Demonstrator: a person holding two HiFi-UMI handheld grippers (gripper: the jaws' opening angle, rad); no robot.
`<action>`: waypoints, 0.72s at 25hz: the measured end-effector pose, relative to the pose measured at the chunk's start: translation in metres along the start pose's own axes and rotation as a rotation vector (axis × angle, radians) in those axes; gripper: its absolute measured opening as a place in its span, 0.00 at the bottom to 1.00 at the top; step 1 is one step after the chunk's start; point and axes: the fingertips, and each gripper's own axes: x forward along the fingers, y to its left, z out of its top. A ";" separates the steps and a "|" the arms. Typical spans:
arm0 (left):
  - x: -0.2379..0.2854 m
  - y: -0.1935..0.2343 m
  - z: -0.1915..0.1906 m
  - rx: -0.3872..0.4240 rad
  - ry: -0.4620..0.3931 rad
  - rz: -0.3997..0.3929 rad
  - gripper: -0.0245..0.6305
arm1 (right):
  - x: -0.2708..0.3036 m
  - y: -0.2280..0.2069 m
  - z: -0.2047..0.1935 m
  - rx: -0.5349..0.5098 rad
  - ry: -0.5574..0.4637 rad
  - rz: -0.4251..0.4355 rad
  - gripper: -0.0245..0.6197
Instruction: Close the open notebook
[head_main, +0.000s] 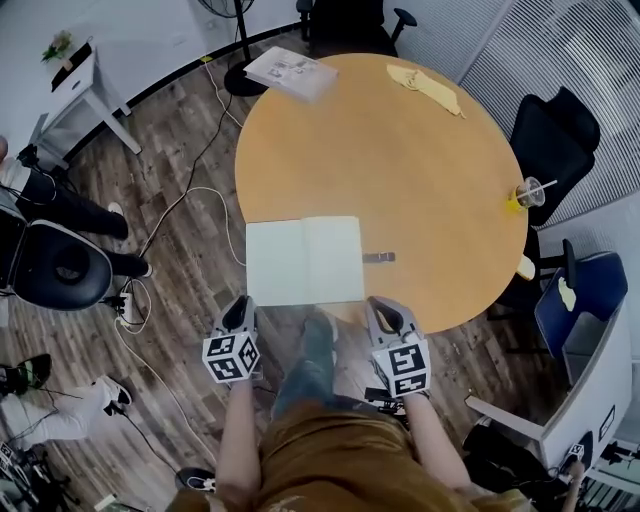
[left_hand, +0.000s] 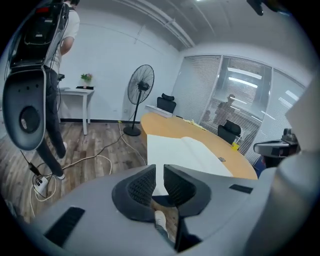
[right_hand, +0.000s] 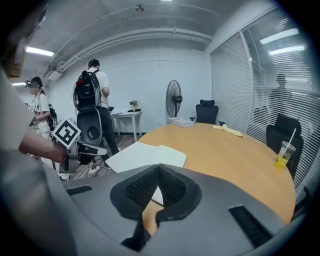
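The open notebook (head_main: 303, 260) lies flat with blank white pages at the near edge of the round wooden table (head_main: 420, 170). Both grippers hover just short of that edge, over the floor. My left gripper (head_main: 237, 312) is off the notebook's near left corner; its jaws stand a thin slit apart (left_hand: 160, 172) with nothing between them, and the notebook (left_hand: 185, 152) shows beyond. Off the near right corner is my right gripper (head_main: 385, 315), its jaws closed together (right_hand: 158, 172) and empty, with the notebook (right_hand: 145, 156) ahead of them.
A small dark clip-like item (head_main: 378, 257) lies right of the notebook. Far across the table are a stack of papers (head_main: 291, 72), a yellow cloth (head_main: 425, 85) and a cup with a straw (head_main: 529, 193). Office chairs (head_main: 548, 135) ring the table; cables (head_main: 180, 200) cross the floor.
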 end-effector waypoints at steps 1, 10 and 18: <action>0.001 0.003 -0.004 -0.008 0.009 0.006 0.11 | 0.003 0.000 -0.001 -0.002 0.004 0.005 0.06; 0.017 0.011 -0.019 -0.103 0.053 0.031 0.21 | 0.016 -0.005 -0.011 0.003 0.045 0.025 0.06; 0.025 0.016 -0.033 -0.208 0.076 0.046 0.25 | 0.021 -0.010 -0.022 0.021 0.071 0.027 0.06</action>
